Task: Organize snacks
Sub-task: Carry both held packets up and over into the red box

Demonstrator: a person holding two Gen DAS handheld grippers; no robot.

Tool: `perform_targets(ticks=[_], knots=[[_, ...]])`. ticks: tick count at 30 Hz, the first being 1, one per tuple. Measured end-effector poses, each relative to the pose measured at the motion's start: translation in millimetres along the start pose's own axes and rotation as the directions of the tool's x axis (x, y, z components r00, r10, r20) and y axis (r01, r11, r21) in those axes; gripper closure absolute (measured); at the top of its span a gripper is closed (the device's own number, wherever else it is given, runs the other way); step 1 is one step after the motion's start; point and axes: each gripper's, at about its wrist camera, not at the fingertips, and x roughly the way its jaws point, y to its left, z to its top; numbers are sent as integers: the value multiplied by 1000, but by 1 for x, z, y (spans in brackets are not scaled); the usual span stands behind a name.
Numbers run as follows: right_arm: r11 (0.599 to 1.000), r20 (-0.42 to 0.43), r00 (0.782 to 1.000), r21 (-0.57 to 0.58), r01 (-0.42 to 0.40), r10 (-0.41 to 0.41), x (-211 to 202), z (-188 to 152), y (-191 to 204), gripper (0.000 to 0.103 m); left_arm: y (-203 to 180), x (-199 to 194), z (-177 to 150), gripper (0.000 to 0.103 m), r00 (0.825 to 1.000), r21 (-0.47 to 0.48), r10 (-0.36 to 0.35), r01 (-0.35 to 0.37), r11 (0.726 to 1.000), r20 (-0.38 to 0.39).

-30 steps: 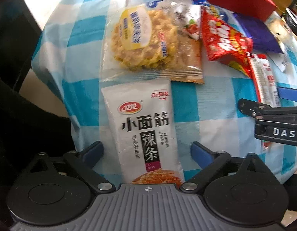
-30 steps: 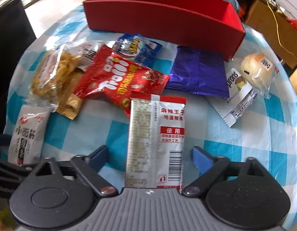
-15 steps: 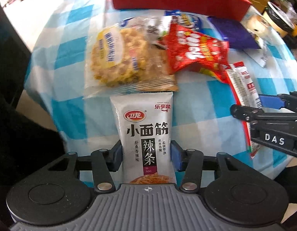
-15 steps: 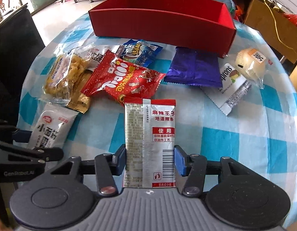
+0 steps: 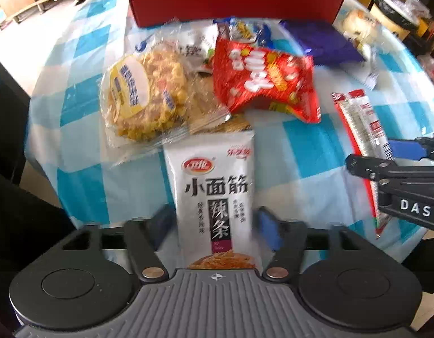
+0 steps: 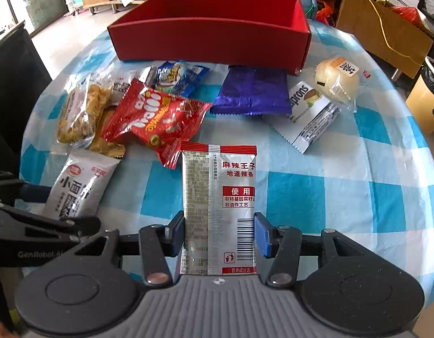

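Your right gripper (image 6: 219, 232) pinches the silver spicy-strip packet (image 6: 218, 197) by its edges for lifting toward the red box (image 6: 208, 43), while your left gripper (image 5: 214, 229) is opening around the white packet (image 5: 214, 197).

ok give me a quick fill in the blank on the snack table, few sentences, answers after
1. The right gripper is shut on the silver and red packet, which shows a printed ____ near its lower end.
2. The long box behind the snacks is ____ in colour.
3. The white packet lies between the fingers of the ____ gripper, whose jaws are opening.
4. The tablecloth is checked white and ____.

Missing words: barcode; red; left; blue
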Motion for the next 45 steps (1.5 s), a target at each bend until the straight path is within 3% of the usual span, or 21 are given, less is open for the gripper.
perform_targets(ticks=[3, 6, 10, 16, 24, 45], knots=[[1000, -14, 1000, 16, 3, -2, 4, 1, -3, 57, 4, -2, -6, 13, 1000, 11, 9, -9, 1000, -7], [1000, -16, 1000, 17, 8, -8, 5, 1, -3, 57, 5, 0, -8, 14, 1000, 20, -1, 1, 1000, -7], [1000, -21, 1000, 6, 11, -11, 2, 0, 2, 57, 4, -10, -13, 42, 999, 43, -32, 31, 999, 17], [999, 13, 1000, 37, 21, -21, -17, -11, 6, 58, 10, -19, -13, 52, 994, 5, -105, 105, 994, 6], [995, 65, 998, 101, 15, -22, -37, -11, -1, 58, 3, -34, -7, 53, 987, 39, -155, 153, 987, 50], [985, 175, 985, 171, -35, 4, -51, 39, -19, 58, -11, -65, 47, 54, 954, 67, -242, 233, 970, 176]])
